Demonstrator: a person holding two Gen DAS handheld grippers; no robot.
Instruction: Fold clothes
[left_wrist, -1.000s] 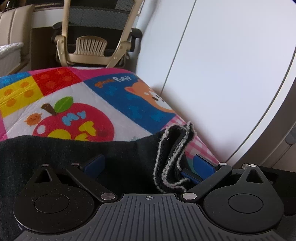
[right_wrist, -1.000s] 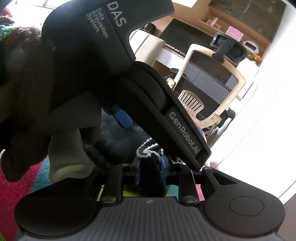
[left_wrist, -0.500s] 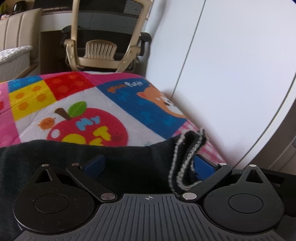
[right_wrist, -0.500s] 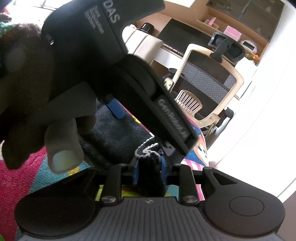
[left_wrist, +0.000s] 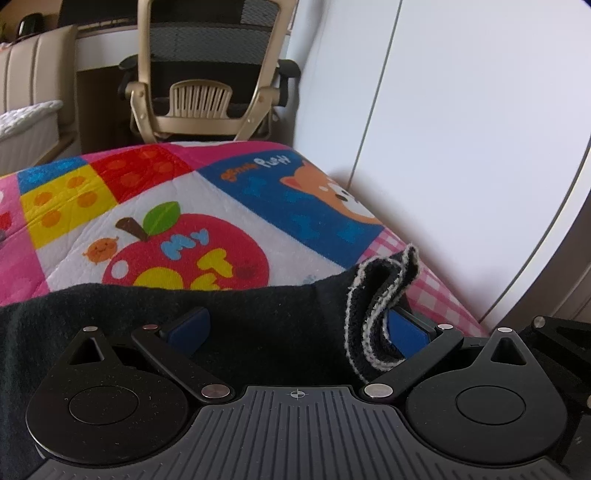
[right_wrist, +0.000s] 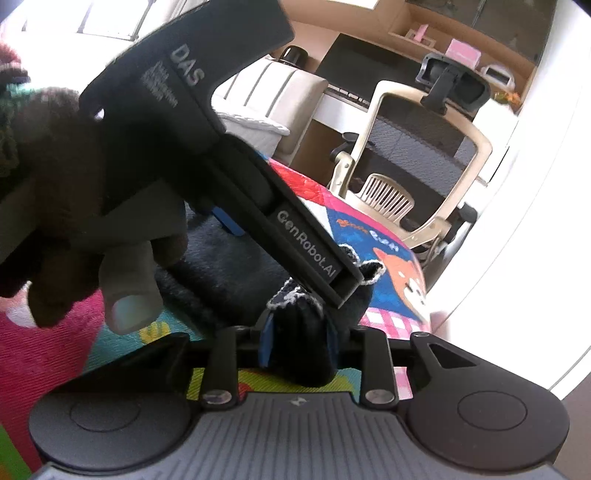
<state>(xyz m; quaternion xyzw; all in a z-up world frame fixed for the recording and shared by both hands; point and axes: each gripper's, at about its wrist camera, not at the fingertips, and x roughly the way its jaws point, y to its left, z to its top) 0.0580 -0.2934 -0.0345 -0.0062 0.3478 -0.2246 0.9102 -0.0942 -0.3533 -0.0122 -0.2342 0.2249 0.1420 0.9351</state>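
Observation:
A black knit garment (left_wrist: 236, 317) with a white-stitched edge (left_wrist: 376, 295) lies over a colourful quilt (left_wrist: 207, 206). My left gripper (left_wrist: 295, 326) is open, its blue pads wide apart, with the garment draped between them and the folded edge against the right pad (left_wrist: 404, 328). In the right wrist view my right gripper (right_wrist: 297, 341) is shut on a bunched part of the same garment (right_wrist: 299, 332). The left gripper's black body (right_wrist: 221, 158), held in a gloved hand (right_wrist: 74, 206), crosses just above and in front of it.
A beige mesh office chair (left_wrist: 207, 85) stands beyond the far end of the quilt. A white wall (left_wrist: 461, 129) runs close along the quilt's right edge. A cream upholstered seat (left_wrist: 33, 85) and a desk with shelves (right_wrist: 424, 40) are further back.
The left gripper has tilted and moved forward, so more of the quilt and chair show. The garment's stitched edge has slid down against its right pad. The right gripper stays shut on the cloth.

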